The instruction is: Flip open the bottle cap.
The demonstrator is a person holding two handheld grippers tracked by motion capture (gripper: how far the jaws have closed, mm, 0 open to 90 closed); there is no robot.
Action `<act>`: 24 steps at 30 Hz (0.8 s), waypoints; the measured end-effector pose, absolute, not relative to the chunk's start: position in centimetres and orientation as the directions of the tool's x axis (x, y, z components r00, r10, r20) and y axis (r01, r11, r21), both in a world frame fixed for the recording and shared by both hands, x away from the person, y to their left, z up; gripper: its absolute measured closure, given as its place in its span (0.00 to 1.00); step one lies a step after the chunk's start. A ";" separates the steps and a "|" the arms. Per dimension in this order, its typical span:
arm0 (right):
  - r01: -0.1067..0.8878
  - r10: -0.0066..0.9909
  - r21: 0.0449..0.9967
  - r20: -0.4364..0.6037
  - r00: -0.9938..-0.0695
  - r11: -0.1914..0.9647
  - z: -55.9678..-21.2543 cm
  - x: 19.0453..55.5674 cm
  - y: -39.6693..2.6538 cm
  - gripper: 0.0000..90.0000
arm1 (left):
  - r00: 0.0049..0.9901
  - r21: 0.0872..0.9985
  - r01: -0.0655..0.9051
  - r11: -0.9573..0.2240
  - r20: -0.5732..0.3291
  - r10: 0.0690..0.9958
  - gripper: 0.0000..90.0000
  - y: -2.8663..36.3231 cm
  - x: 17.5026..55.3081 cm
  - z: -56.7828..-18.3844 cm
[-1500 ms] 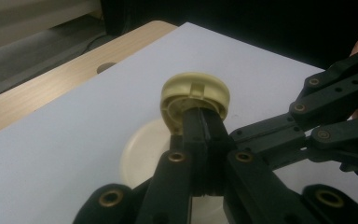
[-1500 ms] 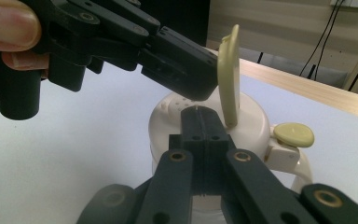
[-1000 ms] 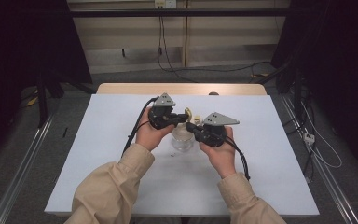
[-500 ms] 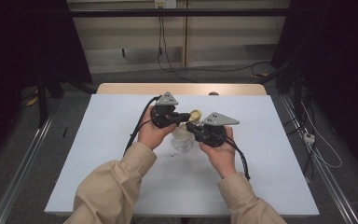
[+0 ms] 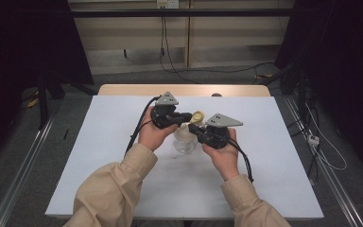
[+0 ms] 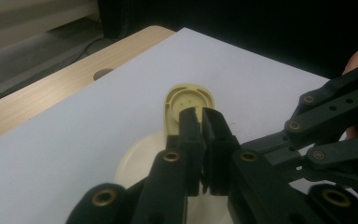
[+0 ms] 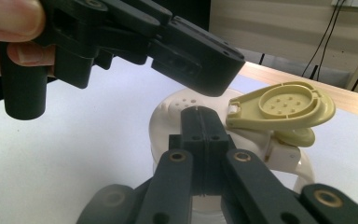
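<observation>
A small clear jar (image 5: 184, 142) stands mid-table between both hands. It has a white perforated lid (image 7: 177, 105) and a yellow flip cap (image 5: 197, 116), which lies swung open and level past the lid's far side (image 7: 284, 105). My left gripper (image 5: 188, 118) hovers just over the lid. Its jaws have just parted a sliver, and I see nothing between them; the yellow cap (image 6: 189, 100) lies right beyond its tips (image 6: 204, 114). My right gripper (image 5: 192, 128) is shut, jaws pressed together, with the tips (image 7: 204, 112) against the near side of the lid.
The white table (image 5: 274, 156) is bare around the jar, and a wooden strip (image 5: 123, 90) with a round hole runs along its far edge. Cables trail from both grippers toward the person. Dark curtains and floor cables lie beyond the table.
The yellow cap has swung from standing on edge to lying flat and open. Both hands have stayed where they were.
</observation>
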State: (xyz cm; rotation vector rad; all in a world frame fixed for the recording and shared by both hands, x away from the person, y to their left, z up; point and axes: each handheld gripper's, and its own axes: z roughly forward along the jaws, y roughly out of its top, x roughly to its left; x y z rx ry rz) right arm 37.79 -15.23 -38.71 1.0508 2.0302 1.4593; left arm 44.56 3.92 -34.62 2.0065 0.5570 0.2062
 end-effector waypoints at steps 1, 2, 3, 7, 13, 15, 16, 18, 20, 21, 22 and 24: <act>0.331 0.777 0.931 0.094 -0.622 0.152 -38.7 37.8 -15.2 1.00 | 0.879 0.871 0.297 -0.391 -0.089 0.469 0.94 4.0 44.6 -34.6; 0.333 0.776 0.931 0.099 -0.622 0.148 -38.8 37.9 -15.3 1.00 | 0.880 0.873 0.297 -0.388 -0.092 0.466 0.92 4.0 44.6 -34.6; 0.333 0.774 0.931 0.099 -0.625 0.150 -38.8 37.9 -15.3 1.00 | 0.879 0.875 0.296 -0.384 -0.092 0.469 0.92 4.1 44.5 -34.5; 0.337 0.776 0.929 0.100 -0.623 0.151 -38.7 37.9 -15.5 1.00 | 0.879 0.873 0.294 -0.389 -0.087 0.468 0.87 4.4 44.5 -34.3; 0.350 0.779 0.926 0.111 -0.617 0.144 -38.6 37.6 -16.1 0.98 | 0.872 0.876 0.297 -0.381 -0.087 0.481 0.76 4.9 44.4 -34.1; 0.356 0.776 0.925 0.125 -0.618 0.134 -38.7 37.6 -16.5 0.95 | 0.869 0.874 0.308 -0.376 -0.098 0.485 0.72 5.1 44.4 -34.1; 0.358 0.777 0.925 0.130 -0.616 0.129 -38.8 37.5 -16.7 0.94 | 0.866 0.872 0.313 -0.376 -0.100 0.490 0.69 5.2 44.3 -34.1; 0.365 0.773 0.923 0.140 -0.618 0.124 -38.7 37.4 -16.9 0.90 | 0.861 0.870 0.323 -0.372 -0.108 0.497 0.65 5.3 44.3 -34.2; 0.369 0.775 0.921 0.143 -0.616 0.123 -38.7 37.3 -17.1 0.86 | 0.855 0.868 0.334 -0.367 -0.115 0.506 0.58 5.5 44.2 -34.2; 0.367 0.773 0.923 0.145 -0.618 0.120 -38.7 37.2 -17.1 0.85 | 0.853 0.869 0.338 -0.362 -0.120 0.508 0.55 5.6 44.2 -34.2; 0.363 0.772 0.924 0.144 -0.618 0.118 -38.7 37.2 -17.3 0.82 | 0.851 0.868 0.340 -0.361 -0.120 0.511 0.53 5.7 44.1 -34.2; 0.367 0.772 0.924 0.155 -0.616 0.108 -38.6 37.0 -17.5 0.78 | 0.847 0.868 0.347 -0.355 -0.127 0.517 0.46 5.9 44.0 -34.2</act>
